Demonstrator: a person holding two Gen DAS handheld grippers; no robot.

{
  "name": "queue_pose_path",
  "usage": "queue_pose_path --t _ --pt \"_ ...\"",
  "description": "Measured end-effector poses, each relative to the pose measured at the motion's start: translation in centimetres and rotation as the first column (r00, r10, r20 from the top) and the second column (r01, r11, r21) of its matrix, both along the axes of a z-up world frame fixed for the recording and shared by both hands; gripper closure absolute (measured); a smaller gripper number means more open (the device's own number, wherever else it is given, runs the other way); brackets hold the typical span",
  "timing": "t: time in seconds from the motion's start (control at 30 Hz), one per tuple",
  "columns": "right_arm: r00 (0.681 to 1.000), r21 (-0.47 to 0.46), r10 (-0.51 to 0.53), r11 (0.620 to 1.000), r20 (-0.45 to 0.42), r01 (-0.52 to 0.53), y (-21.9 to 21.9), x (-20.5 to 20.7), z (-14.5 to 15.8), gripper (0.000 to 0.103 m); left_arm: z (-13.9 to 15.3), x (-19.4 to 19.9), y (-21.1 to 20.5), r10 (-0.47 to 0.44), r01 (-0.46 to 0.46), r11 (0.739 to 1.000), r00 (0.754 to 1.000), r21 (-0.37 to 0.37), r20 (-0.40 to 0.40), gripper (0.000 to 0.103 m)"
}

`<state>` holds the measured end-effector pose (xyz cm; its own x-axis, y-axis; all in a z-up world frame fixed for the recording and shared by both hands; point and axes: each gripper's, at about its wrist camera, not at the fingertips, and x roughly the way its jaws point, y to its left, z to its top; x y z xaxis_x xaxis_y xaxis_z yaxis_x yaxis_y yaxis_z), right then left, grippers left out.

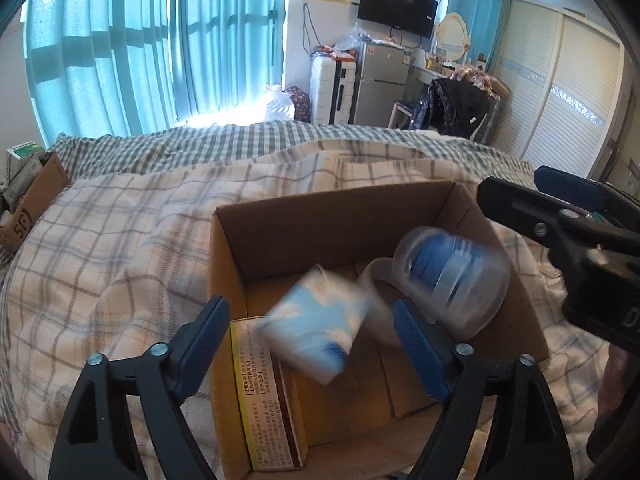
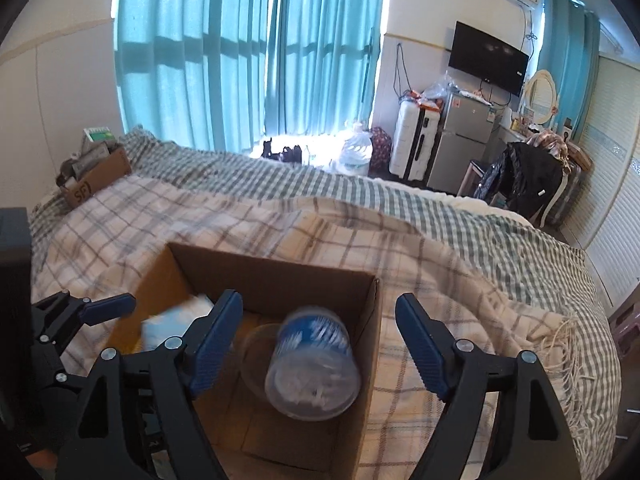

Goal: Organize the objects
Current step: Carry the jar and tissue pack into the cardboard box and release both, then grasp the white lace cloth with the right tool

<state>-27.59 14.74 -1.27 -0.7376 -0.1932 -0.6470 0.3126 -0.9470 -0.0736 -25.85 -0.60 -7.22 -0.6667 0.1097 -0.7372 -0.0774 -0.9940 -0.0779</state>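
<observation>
An open cardboard box (image 1: 332, 216) (image 2: 276, 276) sits on the plaid blanket. My left gripper (image 1: 312, 344) is open above it; a blurred blue-and-white pack (image 1: 316, 332) is in the air between its fingers, touching neither. My right gripper (image 2: 320, 344) is open; a blurred clear tub with a blue label (image 2: 314, 368) (image 1: 452, 280) is in the air over the box between its fingers. A yellow box (image 1: 264, 400) lies against the box's left wall. The right gripper also shows in the left wrist view (image 1: 560, 216).
The box rests on a bed with a plaid blanket (image 1: 120, 264) (image 2: 460, 280). A second cardboard box (image 1: 36, 196) (image 2: 96, 176) with items sits at the bed's far left. A suitcase (image 2: 416, 144), fridge and chair stand beyond the bed.
</observation>
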Motion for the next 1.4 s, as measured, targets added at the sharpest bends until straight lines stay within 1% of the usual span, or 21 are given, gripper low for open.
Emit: queue_pose_path --t 0.17,0.23,0.3,0.33,0.43,0.47,0.53,0.6,0.73,0.83,0.97,1.07,1.2,1.3,1.4 --pt "0.999 -0.006 -0.001 1.0 -0.05 0.001 0.7 2.9 3.8 0.024 3.2 2.3 -0.1 0.019 -0.019 1.0 0.999 0.0 -0.037 0.011" --pt "0.997 -0.007 0.004 1.0 -0.079 -0.004 1.2 4.7 5.9 0.024 5.0 3.7 0.1 0.019 -0.02 1.0 0.998 -0.007 -0.066 0.009" --pt "0.994 -0.005 0.007 1.0 -0.108 -0.007 1.5 6.5 7.7 0.024 6.6 5.0 0.3 0.02 -0.021 1.0 0.996 -0.014 -0.092 0.003" --pt "0.993 -0.006 0.005 1.0 -0.121 -0.006 1.6 7.3 8.5 0.024 7.5 5.9 0.2 0.021 -0.023 1.0 0.994 -0.016 -0.109 0.002" --pt "0.987 -0.016 0.01 1.0 -0.16 -0.013 2.4 10.3 11.0 0.023 9.5 8.3 0.0 0.016 -0.019 1.0 0.99 -0.015 -0.143 0.002" --pt "0.986 -0.021 0.013 1.0 -0.169 -0.017 2.6 11.4 11.7 0.021 10.1 8.9 -0.1 0.021 -0.024 1.0 0.989 -0.017 -0.147 0.001" --pt "0.983 -0.023 0.016 1.0 -0.183 -0.02 3.2 13.3 12.7 0.018 10.9 10.2 -0.3 0.033 -0.037 0.999 0.987 -0.022 -0.155 0.0" --pt "0.98 -0.014 0.02 1.0 -0.199 -0.023 3.6 15.3 13.6 0.018 11.5 11.5 -0.6 0.039 -0.044 0.999 0.985 -0.022 -0.167 0.0" --pt "0.976 0.002 0.023 1.0 -0.217 -0.024 4.3 18.2 14.3 0.016 11.9 14.0 -1.1 0.051 -0.056 0.998 0.981 -0.021 -0.185 0.0" --pt "0.975 0.012 0.031 1.0 -0.219 -0.029 4.6 20.2 13.8 0.015 11.5 15.4 -1.4 0.058 -0.062 0.998 0.981 -0.02 -0.184 0.0" --pt "0.98 0.021 0.037 0.999 -0.198 -0.033 5.0 20.8 12.2 0.014 10.3 17.2 -1.7 0.076 -0.082 0.996 0.98 -0.025 -0.184 0.0" --pt "0.985 0.03 0.038 0.999 -0.171 -0.033 5.3 20.7 9.8 0.014 8.8 18.0 -1.8 0.097 -0.102 0.994 0.98 -0.023 -0.175 0.0" --pt "0.991 0.037 0.046 0.998 -0.124 -0.042 5.4 20.0 5.9 0.014 5.7 18.4 -1.8 0.134 -0.136 0.991 0.979 -0.006 -0.151 0.0" --pt "0.997 0.023 0.047 0.999 -0.058 -0.046 5.6 19.0 2.5 0.014 3.6 18.1 -1.7 0.152 -0.154 0.988 0.98 -0.008 -0.127 0.0" --pt "0.999 0.03 0.042 0.999 -0.006 -0.042 5.7 17.9 -0.6 0.014 1.1 17.1 -1.4 0.158 -0.159 0.987 0.984 -0.012 -0.08 0.0"
